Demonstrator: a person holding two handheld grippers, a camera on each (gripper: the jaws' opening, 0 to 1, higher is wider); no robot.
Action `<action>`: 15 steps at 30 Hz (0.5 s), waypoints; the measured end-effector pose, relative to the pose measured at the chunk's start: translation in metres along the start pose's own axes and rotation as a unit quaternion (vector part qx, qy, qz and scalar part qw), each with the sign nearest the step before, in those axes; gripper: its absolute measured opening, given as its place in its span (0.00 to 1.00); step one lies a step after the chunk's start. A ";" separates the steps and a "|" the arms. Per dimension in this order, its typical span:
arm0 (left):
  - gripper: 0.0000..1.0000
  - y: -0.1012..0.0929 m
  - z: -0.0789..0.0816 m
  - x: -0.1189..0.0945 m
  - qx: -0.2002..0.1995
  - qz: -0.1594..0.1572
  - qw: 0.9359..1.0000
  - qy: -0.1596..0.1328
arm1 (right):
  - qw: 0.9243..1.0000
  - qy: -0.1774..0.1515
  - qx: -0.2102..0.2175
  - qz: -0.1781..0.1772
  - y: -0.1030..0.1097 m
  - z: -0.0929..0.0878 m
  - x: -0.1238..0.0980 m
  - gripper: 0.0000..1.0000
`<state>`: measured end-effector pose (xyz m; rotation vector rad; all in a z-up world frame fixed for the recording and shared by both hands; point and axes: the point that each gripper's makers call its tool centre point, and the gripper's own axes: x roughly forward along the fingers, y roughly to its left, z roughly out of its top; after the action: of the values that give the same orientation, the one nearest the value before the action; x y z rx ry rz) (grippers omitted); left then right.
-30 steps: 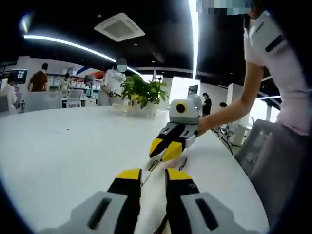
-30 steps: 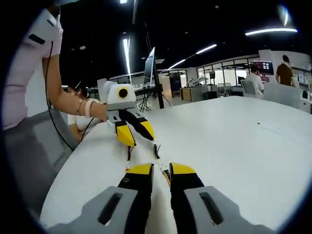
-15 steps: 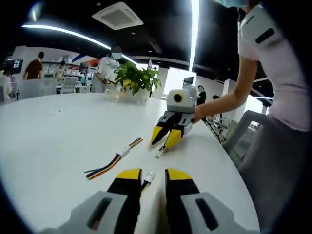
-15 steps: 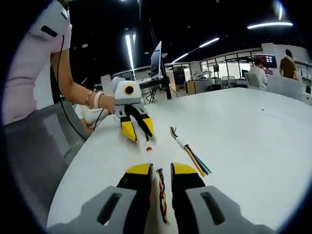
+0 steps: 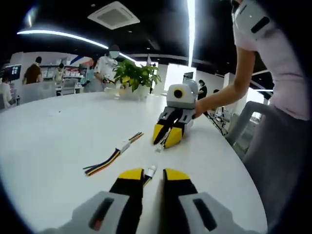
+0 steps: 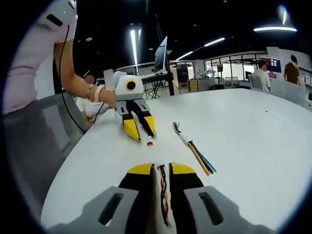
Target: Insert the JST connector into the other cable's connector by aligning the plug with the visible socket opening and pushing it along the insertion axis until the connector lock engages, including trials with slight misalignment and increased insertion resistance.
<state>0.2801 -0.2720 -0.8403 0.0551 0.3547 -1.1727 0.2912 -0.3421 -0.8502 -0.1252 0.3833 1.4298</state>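
My left gripper [image 5: 153, 174] is shut on a thin cable whose small white connector [image 5: 151, 170] pokes out between the yellow fingertips. From the right gripper view, that left gripper [image 6: 140, 129] rests low on the white table with a small connector [image 6: 149, 142] at its tips. My right gripper [image 6: 161, 169] is shut on a twisted multicoloured cable [image 6: 163, 191]. In the left gripper view, the right gripper [image 5: 166, 136] sits ahead on the table with a pale connector [image 5: 158, 147] just under its tips. The two grippers face each other, a short gap apart.
A loose flat cable of coloured wires [image 5: 113, 157] with a white connector lies on the white table [image 5: 58, 136], left of the grippers; it shows as the loose cable [image 6: 194, 149] in the right gripper view. A potted plant [image 5: 135, 78] stands at the back. The person sits at the table edge.
Both views swung over the second, bringing the loose flat cable into sight. My right jaws have drawn closer together around the twisted cable. The two grippers stay facing each other.
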 end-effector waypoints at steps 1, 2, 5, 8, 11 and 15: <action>0.08 0.000 0.000 0.000 0.000 0.000 1.000 -0.002 | 1.000 0.000 -0.001 0.001 0.000 0.000 0.000 0.09; 0.08 0.000 0.000 0.000 0.000 0.000 1.000 -0.002 | 1.000 0.001 -0.003 0.001 0.000 -0.001 0.000 0.09; 0.05 0.001 0.000 0.000 0.004 0.003 1.000 -0.003 | 1.000 0.000 -0.004 0.002 0.002 -0.001 0.001 0.09; 0.04 0.003 0.000 0.001 0.010 0.010 1.000 -0.005 | 1.000 -0.001 -0.007 0.002 0.005 0.001 0.003 0.08; 0.03 0.001 0.001 0.003 0.016 0.009 1.000 -0.003 | 1.000 -0.001 -0.007 0.002 0.004 0.001 0.003 0.06; 0.02 0.000 0.001 0.004 0.026 0.010 1.000 0.003 | 1.000 -0.002 -0.005 0.002 0.005 0.001 0.003 0.05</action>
<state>0.2819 -0.2752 -0.8407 0.1068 0.3281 -1.1631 0.2872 -0.3382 -0.8496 -0.1291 0.3735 1.4368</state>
